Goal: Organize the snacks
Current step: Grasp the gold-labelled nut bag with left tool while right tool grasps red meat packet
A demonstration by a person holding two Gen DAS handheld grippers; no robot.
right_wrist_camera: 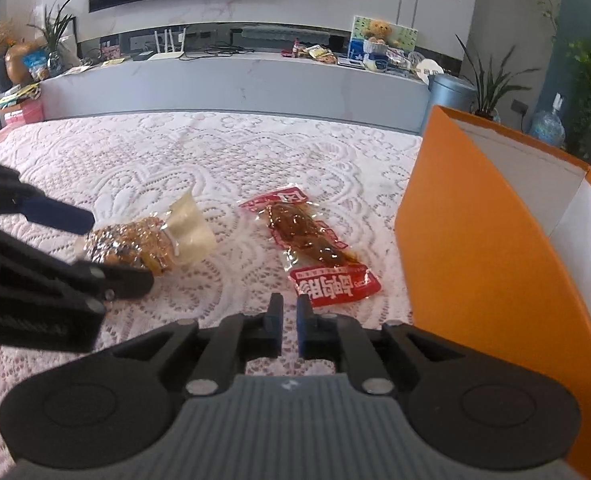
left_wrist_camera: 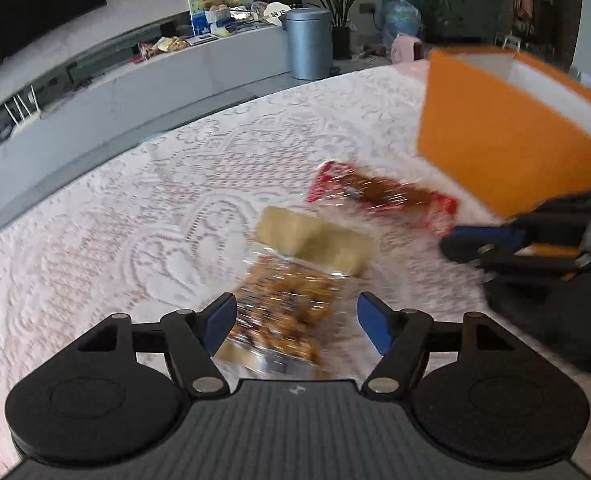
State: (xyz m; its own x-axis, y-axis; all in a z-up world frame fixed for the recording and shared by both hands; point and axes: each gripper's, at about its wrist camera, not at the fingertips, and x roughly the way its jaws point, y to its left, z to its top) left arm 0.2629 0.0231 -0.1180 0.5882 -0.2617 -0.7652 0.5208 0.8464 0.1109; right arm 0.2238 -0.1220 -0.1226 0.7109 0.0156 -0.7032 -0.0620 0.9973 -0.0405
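Note:
A clear snack bag of brown pieces with a pale top point(left_wrist_camera: 283, 316) point(right_wrist_camera: 147, 240) lies on the lace tablecloth. My left gripper point(left_wrist_camera: 295, 322) point(right_wrist_camera: 113, 250) is open, with one finger on each side of that bag. A red packet with a brown snack point(left_wrist_camera: 383, 194) point(right_wrist_camera: 315, 248) lies to its right. An orange box with a white inside point(left_wrist_camera: 507, 140) point(right_wrist_camera: 491, 248) stands open at the right. My right gripper point(right_wrist_camera: 290, 310) point(left_wrist_camera: 475, 246) is nearly shut and empty, just short of the red packet and beside the box.
The white lace tablecloth point(right_wrist_camera: 175, 152) covers the table. Beyond its far edge are a long grey cabinet point(right_wrist_camera: 235, 84) with clutter, a grey bin point(left_wrist_camera: 308, 42) and plants.

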